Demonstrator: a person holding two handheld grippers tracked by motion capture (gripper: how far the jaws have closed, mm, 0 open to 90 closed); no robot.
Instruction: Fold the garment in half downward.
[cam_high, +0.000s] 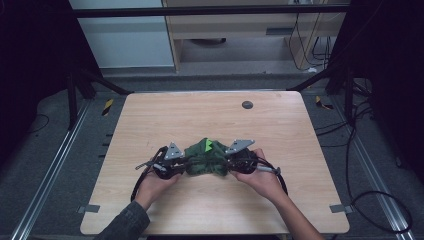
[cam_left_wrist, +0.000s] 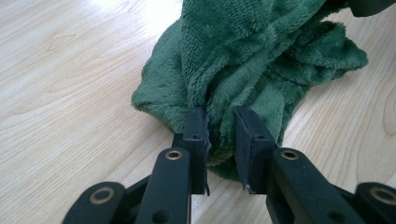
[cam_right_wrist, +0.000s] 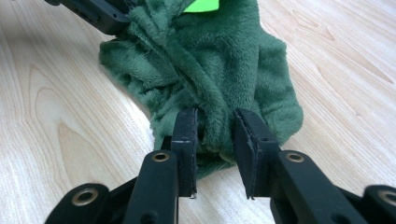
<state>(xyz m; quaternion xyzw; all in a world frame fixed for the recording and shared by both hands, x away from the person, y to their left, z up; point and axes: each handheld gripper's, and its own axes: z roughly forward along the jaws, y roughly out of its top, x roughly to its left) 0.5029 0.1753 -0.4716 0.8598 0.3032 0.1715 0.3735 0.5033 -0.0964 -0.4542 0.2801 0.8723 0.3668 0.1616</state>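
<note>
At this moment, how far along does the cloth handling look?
Done: both grippers have closed in on the bunched green cloth. In hand: left gripper and right gripper each pinch a fold at opposite ends. Left: spreading or folding; it lies crumpled on the table.

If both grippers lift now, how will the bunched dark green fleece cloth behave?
The dark green fleece cloth looks floppy: it lies crumpled in soft folds, so the middle would probably sag between the left gripper and right gripper. Its plush pile bulges between the jaws, so it probably won't slip. It seems light.
</note>
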